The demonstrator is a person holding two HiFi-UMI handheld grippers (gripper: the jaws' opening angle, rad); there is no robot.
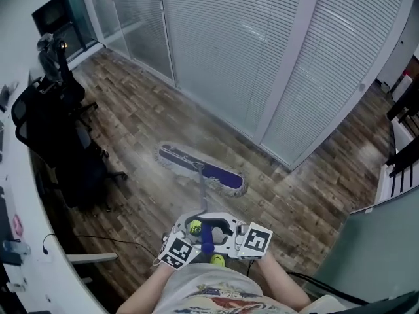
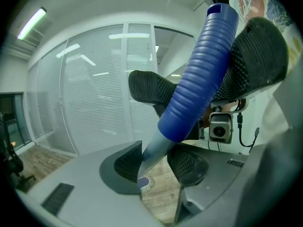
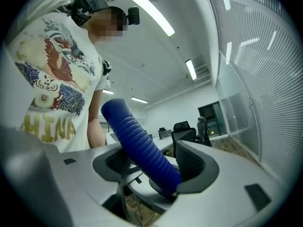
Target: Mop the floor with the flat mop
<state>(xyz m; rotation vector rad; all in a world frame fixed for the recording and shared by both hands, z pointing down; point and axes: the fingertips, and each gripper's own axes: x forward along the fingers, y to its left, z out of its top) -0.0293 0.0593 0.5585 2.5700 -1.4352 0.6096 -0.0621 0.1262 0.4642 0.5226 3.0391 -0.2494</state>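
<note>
One flat mop (image 1: 201,170), two tongs, left tongs (image 2: 156,162) and right tongs (image 3: 151,163), one white desk (image 1: 19,195), one person (image 3: 52,79).

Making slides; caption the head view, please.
Left gripper and right gripper hold the mop handle, mop head on the wood floor.

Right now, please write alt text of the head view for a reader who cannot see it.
Seen from above, the left gripper and the right gripper both clamp the blue-gripped mop handle. Its flat purple mop head lies on the wood-pattern floor before glass walls with white blinds.
</note>
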